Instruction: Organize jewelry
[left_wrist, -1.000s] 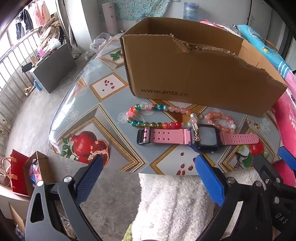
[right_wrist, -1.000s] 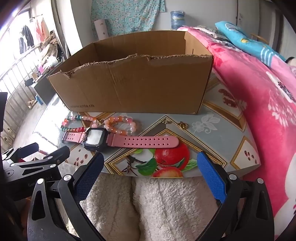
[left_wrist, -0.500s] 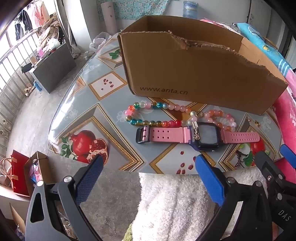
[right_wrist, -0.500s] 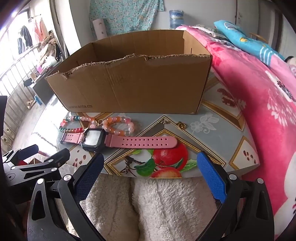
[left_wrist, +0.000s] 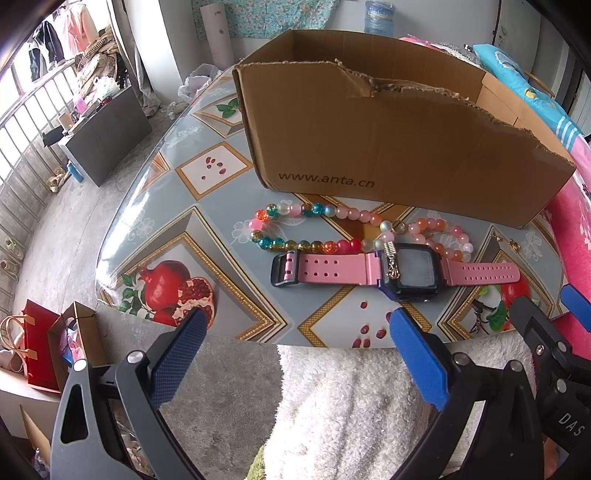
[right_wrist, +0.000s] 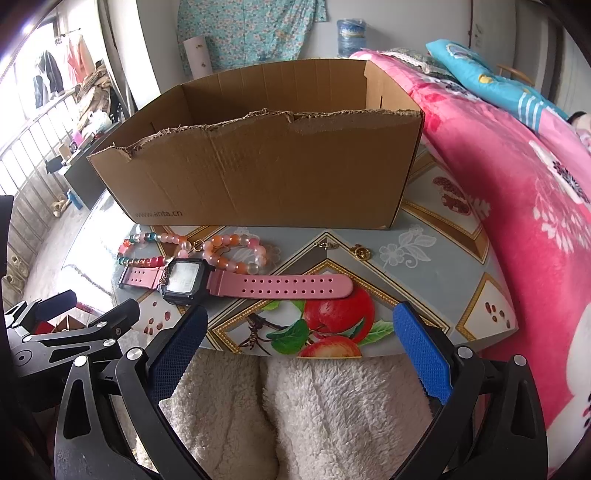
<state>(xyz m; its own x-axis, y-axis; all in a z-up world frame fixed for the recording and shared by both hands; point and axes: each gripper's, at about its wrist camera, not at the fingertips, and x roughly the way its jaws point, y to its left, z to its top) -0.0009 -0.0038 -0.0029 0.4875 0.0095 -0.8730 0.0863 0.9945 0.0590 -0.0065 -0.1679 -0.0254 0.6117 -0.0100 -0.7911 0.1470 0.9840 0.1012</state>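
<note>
The pink watch (left_wrist: 395, 272) lies flat on the fruit-print tabletop (left_wrist: 207, 236), its strap stretched out just in front of the torn cardboard box (left_wrist: 399, 147). The beaded bracelet (left_wrist: 321, 229) sits between watch and box, touching the watch case. A small gold earring (right_wrist: 361, 252) rests apart, right of the beads. Compared with 1 second ago, both views sit slightly nearer the table edge. The left gripper (left_wrist: 295, 338) and right gripper (right_wrist: 299, 326) hover with fingers spread wide, holding nothing.

Pink watch (left_wrist: 395, 271) flat beside bead strands (left_wrist: 317, 229), before cardboard box (left_wrist: 388, 147).
</note>
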